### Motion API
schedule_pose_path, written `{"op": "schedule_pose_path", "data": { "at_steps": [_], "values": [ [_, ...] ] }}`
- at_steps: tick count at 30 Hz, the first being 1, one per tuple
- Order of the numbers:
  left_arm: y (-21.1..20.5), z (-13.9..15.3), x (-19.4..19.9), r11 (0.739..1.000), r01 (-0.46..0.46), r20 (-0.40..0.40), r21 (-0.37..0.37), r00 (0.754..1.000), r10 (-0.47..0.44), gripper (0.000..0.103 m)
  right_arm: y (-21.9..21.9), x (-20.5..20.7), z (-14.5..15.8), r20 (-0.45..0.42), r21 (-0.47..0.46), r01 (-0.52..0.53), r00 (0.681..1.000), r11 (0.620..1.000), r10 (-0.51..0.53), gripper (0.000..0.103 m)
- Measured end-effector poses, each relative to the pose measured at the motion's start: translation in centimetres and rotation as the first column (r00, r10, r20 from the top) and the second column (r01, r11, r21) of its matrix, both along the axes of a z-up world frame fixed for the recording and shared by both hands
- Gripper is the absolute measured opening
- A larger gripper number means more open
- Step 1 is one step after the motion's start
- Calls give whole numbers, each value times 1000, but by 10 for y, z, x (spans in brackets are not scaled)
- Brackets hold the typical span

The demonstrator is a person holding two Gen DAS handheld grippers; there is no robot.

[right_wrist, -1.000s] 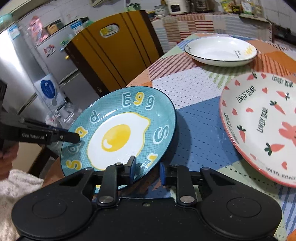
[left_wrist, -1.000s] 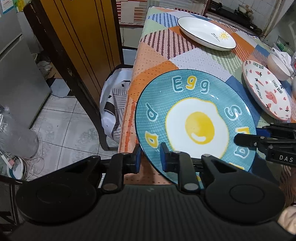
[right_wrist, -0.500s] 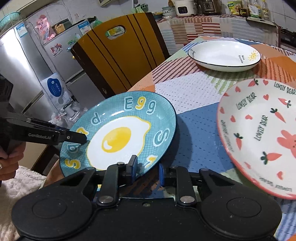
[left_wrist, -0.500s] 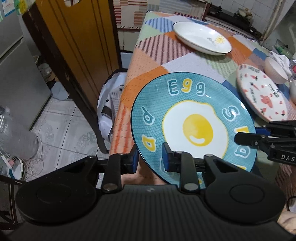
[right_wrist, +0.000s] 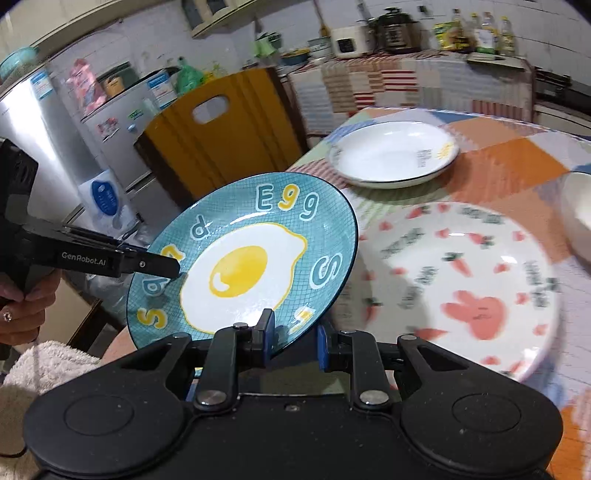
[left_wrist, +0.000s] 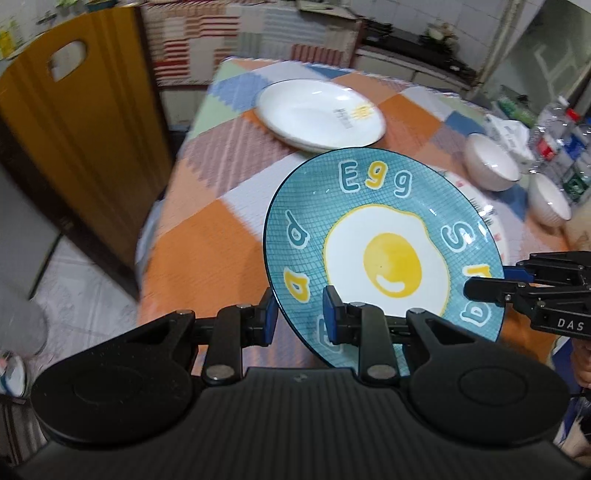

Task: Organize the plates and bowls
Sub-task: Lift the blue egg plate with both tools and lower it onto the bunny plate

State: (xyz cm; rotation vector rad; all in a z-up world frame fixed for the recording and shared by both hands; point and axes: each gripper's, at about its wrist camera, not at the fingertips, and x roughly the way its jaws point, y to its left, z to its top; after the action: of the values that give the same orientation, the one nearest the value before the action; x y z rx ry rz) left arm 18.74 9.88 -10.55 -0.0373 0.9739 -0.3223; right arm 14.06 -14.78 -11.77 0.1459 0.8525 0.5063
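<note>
A blue plate (left_wrist: 384,254) with a fried-egg picture hangs tilted above the patchwork table, held from two sides. My left gripper (left_wrist: 299,317) is shut on its near-left rim. My right gripper (right_wrist: 295,339) is shut on its near-right rim and shows at the right edge of the left wrist view (left_wrist: 480,288). The left gripper (right_wrist: 173,267) reaches in from the left in the right wrist view. Behind the egg plate (right_wrist: 251,266) lie a white sun plate (right_wrist: 391,155) and a carrot-and-rabbit plate (right_wrist: 461,288). Two white bowls (left_wrist: 491,166) (left_wrist: 550,199) stand to the right.
A yellow wooden chair (left_wrist: 74,147) stands at the table's left side. Bottles (left_wrist: 554,140) crowd the far right corner. A fridge (right_wrist: 55,129) and a counter with appliances (right_wrist: 388,33) line the back. A person's hand and a towel (right_wrist: 37,369) are at lower left.
Both grippers have lifted the egg plate off the table edge and carried it up and farther over the table, so it now overlaps the carrot plate in the left wrist view.
</note>
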Motion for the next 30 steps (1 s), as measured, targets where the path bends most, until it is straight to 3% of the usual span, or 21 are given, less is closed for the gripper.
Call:
{"op": "schedule_pose_path", "data": {
  "at_steps": [8,14,30],
  "values": [
    [-59,-13,26,997,70,-46,-40,996,-71,24,-50,4,9,14,-57,104,995,993,-103,28],
    [-86,-26,44,993,109,-87,-44,990,-112,24,-77,8,-4,-9,-45,148,989,988,-148,27],
    [-114,-42,70,987,160,-199,13,968,-154,25,-89,18,-27,-65,-80,204,976,976,-209,27]
  ]
}}
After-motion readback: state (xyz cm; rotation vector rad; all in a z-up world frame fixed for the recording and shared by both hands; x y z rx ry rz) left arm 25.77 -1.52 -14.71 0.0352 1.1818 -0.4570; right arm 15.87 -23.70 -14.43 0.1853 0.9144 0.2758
